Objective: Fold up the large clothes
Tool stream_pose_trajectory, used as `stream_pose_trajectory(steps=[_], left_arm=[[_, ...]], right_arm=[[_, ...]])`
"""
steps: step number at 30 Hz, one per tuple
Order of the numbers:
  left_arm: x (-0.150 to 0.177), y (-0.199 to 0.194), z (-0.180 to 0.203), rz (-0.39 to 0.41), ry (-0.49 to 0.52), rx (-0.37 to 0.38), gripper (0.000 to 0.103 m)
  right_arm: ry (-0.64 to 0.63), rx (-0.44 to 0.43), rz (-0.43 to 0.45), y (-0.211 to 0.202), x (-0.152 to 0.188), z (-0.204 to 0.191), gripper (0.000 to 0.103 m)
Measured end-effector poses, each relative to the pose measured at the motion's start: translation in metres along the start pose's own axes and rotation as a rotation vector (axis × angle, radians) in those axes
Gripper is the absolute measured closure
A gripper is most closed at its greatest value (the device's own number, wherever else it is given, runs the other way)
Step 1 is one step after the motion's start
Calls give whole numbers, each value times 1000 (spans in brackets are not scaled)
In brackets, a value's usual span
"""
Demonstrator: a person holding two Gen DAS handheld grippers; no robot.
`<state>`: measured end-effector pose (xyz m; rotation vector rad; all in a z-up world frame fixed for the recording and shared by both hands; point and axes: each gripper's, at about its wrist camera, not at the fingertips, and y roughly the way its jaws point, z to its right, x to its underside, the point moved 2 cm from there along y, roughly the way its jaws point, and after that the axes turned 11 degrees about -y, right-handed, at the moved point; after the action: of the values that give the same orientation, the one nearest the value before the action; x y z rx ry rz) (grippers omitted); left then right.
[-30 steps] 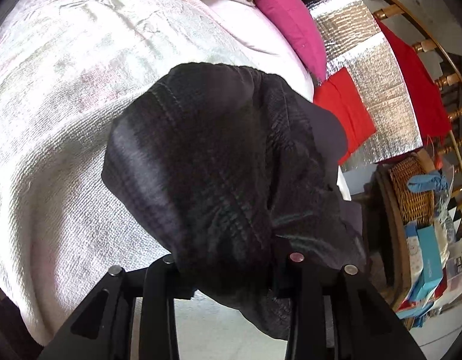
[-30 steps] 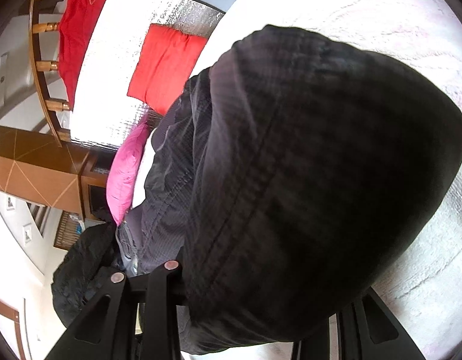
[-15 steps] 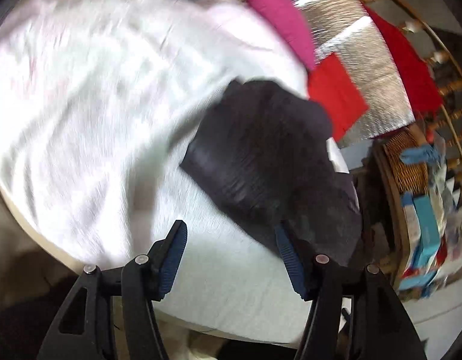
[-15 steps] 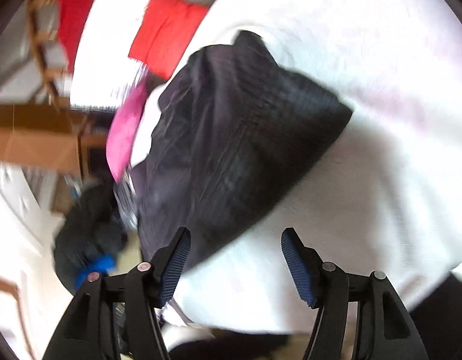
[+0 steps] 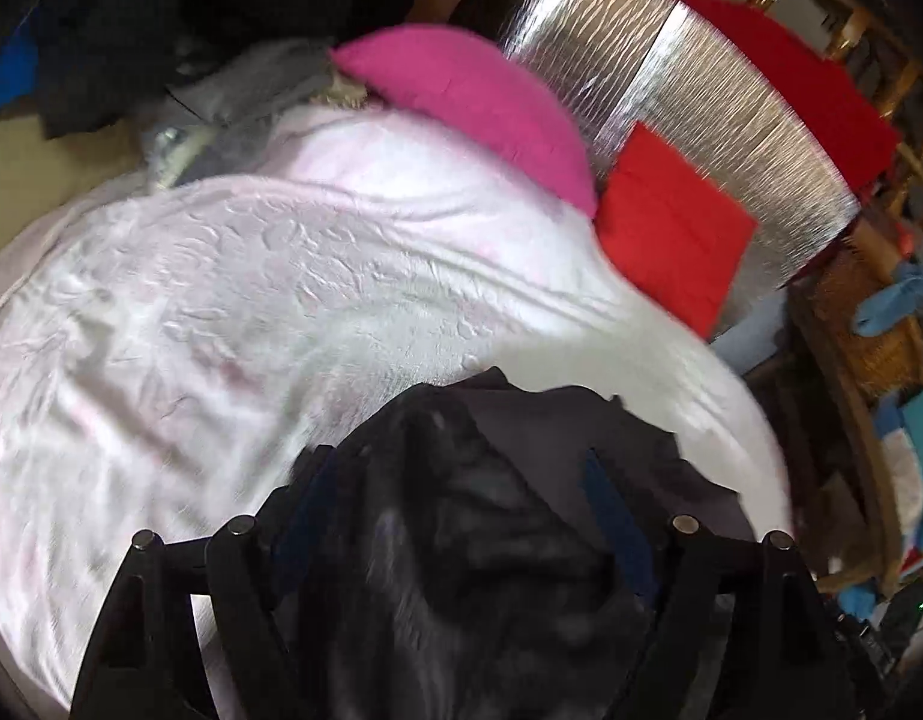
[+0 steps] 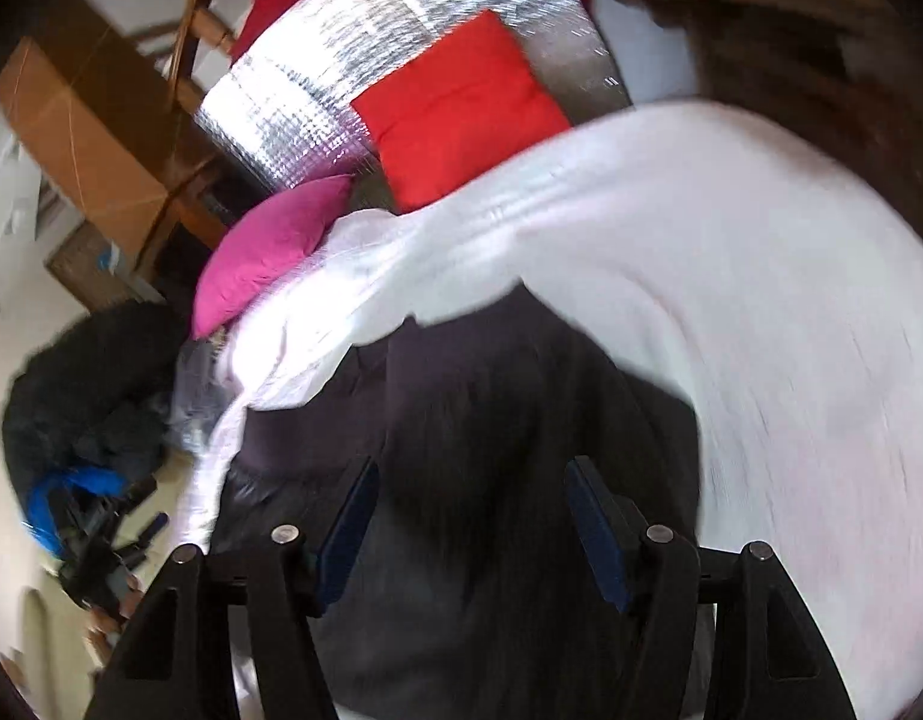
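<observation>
A dark grey-black garment (image 5: 491, 540) lies bunched on the white bedspread (image 5: 251, 300). It also shows in the right wrist view (image 6: 491, 420). My left gripper (image 5: 455, 480) is open, its blue-padded fingers spread on either side of the garment, just above it. My right gripper (image 6: 470, 492) is open too, its fingers straddling the dark cloth. Neither holds the cloth. Both views are motion-blurred.
A pink pillow (image 5: 479, 114), a red cushion (image 5: 671, 228) and a silver foil mat (image 5: 701, 120) lie at the head of the bed. A wooden bed frame (image 5: 851, 30) and a wicker basket (image 5: 863, 324) stand on the right. Dark clothes (image 6: 89, 396) lie on the floor.
Both grippers were shut on the dark garment a second ago. They have opened and let it drop onto the bed, then moved in low over it.
</observation>
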<state>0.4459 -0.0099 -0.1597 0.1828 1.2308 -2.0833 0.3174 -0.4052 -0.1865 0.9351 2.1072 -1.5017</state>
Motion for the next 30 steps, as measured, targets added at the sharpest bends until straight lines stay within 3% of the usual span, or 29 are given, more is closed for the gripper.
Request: stream_pose_trajectory(steps=[6, 9, 12, 16, 18, 19, 21, 23, 25, 30], left_arm=[[-12, 58, 3, -68, 26, -64, 21], [-17, 75, -1, -107, 21, -72, 21], [-17, 83, 0, -138, 46, -74, 21], [-10, 89, 6, -163, 113, -56, 21], [-8, 93, 9, -165, 144, -68, 27], [-7, 95, 10, -160, 156, -92, 37], [-3, 101, 13, -149, 194, -146, 52], [0, 104, 15, -128, 232, -202, 65], [-3, 96, 17, -108, 208, -175, 72], [-18, 56, 24, 25, 170, -54, 77]], right_arm=[[-125, 12, -124, 77, -52, 2, 35], [-183, -25, -189, 104, -65, -2, 35], [-250, -51, -242, 122, -70, -7, 35], [-383, -22, -329, 156, -67, -24, 35], [-425, 25, -365, 170, -60, -26, 35], [-430, 29, -372, 173, -59, -27, 35], [-451, 40, -381, 174, -53, -29, 42], [-469, 40, -374, 168, -50, -33, 60], [-500, 62, -348, 157, -47, -41, 74], [-523, 125, -196, 118, -58, -51, 87]])
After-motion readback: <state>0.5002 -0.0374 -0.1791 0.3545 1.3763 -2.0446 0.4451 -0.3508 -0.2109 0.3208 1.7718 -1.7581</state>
